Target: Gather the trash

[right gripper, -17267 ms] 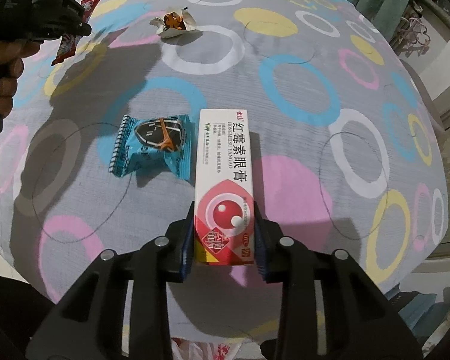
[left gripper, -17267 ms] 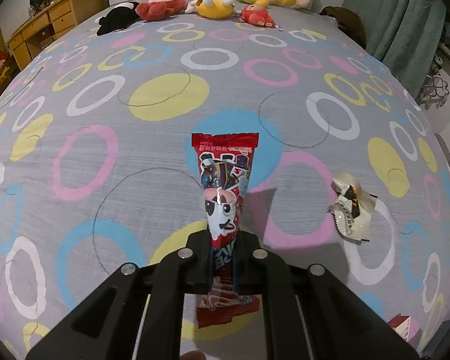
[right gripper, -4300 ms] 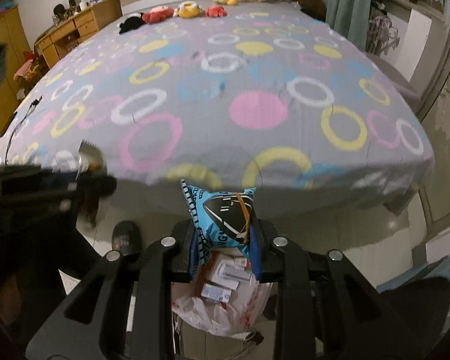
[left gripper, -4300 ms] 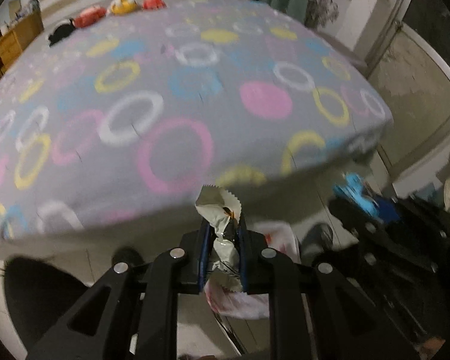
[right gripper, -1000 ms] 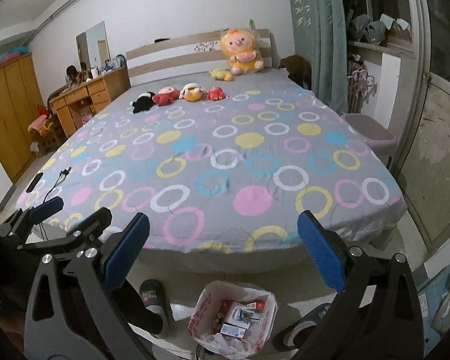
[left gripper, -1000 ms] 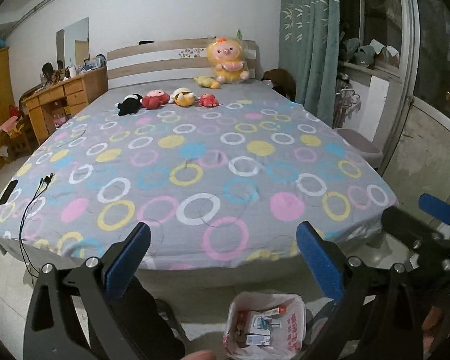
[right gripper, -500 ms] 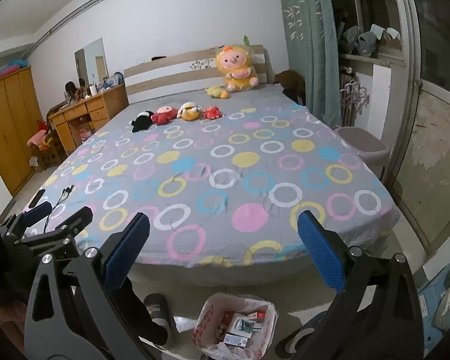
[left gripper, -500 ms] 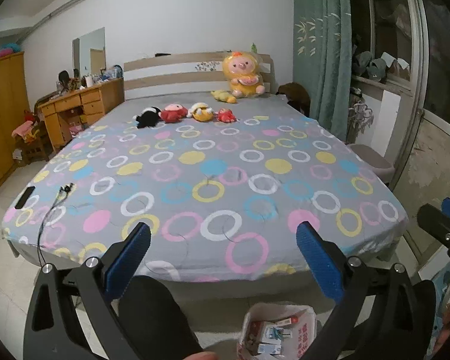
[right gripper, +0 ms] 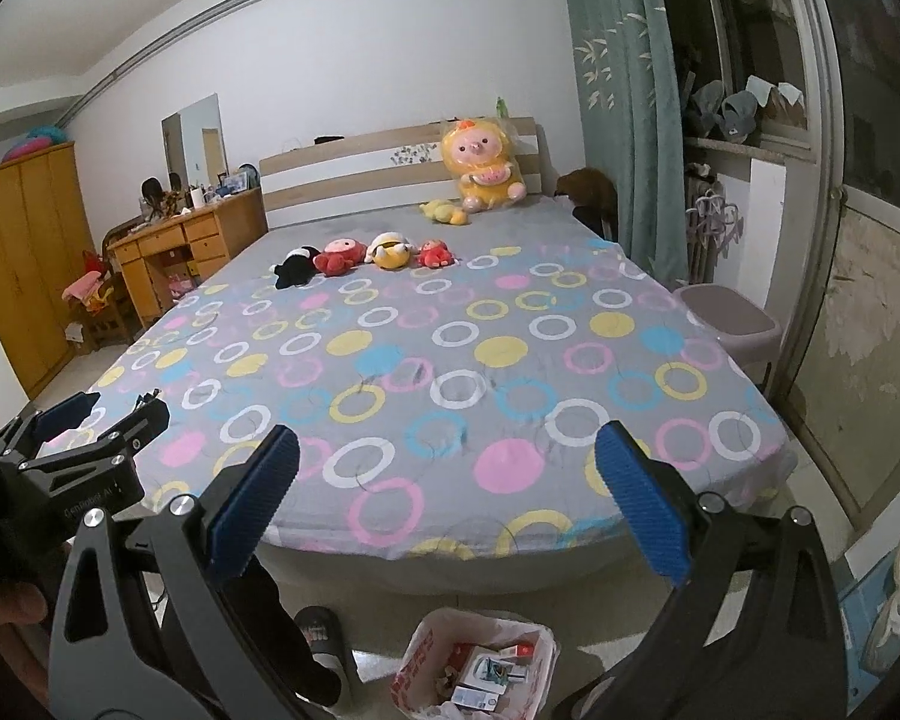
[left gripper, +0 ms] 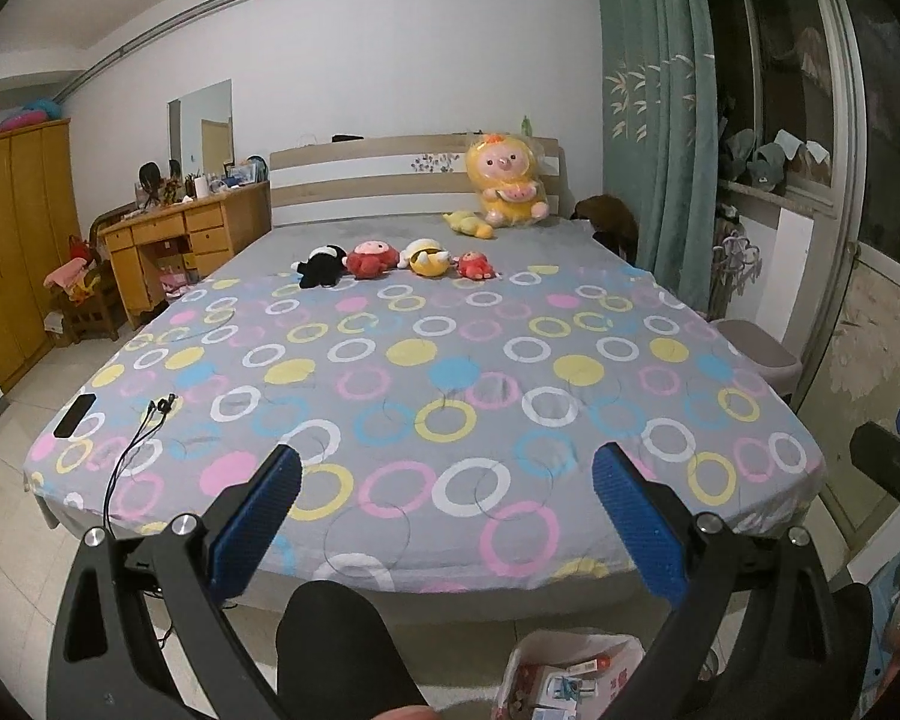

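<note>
A white plastic trash bag (right gripper: pixel 426 654) stands on the floor at the foot of the bed and holds boxes and wrappers (right gripper: pixel 486 675). It also shows in the left wrist view (left gripper: pixel 525 657). My left gripper (left gripper: pixel 447 516) is open and empty, raised over the bed's foot. My right gripper (right gripper: pixel 447 513) is open and empty, above the bag. The left gripper also shows at the left of the right wrist view (right gripper: pixel 96 423). No trash shows on the bed (right gripper: pixel 450 360).
Plush toys (left gripper: pixel 390 258) lie near the headboard. A phone (left gripper: pixel 75 415) and earphones (left gripper: pixel 144 426) lie at the bed's left corner. A wooden desk (left gripper: pixel 180 234) and wardrobe stand left. A purple bin (right gripper: pixel 729 315) and curtain are right. A slipper (right gripper: pixel 318 636) lies on the floor.
Both grippers have risen and tilted up a little, so the bag sits lower in both views. Both stay open and empty.
</note>
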A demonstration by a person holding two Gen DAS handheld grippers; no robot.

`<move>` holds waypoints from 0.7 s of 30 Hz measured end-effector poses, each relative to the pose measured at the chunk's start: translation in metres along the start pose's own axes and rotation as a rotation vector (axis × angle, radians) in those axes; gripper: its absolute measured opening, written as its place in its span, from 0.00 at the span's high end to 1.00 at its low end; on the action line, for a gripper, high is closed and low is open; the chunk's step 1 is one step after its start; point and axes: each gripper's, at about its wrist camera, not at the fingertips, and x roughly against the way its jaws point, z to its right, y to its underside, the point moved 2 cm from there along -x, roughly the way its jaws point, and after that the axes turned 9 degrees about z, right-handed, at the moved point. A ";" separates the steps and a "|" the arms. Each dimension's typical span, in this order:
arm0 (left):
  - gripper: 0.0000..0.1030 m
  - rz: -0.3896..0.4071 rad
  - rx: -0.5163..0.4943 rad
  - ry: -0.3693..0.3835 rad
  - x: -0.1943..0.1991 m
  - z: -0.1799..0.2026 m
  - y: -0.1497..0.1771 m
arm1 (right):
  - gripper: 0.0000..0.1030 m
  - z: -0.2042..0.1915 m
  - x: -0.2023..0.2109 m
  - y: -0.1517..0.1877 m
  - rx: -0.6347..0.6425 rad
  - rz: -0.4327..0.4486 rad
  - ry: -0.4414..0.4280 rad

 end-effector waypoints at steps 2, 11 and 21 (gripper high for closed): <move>0.08 0.000 0.002 0.005 0.001 -0.001 -0.001 | 0.06 -0.001 0.002 -0.002 0.004 0.005 -0.001; 0.08 0.002 0.008 0.009 0.002 -0.001 -0.003 | 0.06 -0.002 0.003 -0.004 0.010 0.011 0.000; 0.08 -0.016 0.026 0.041 0.000 0.000 -0.010 | 0.06 -0.004 0.003 -0.005 0.015 0.011 0.002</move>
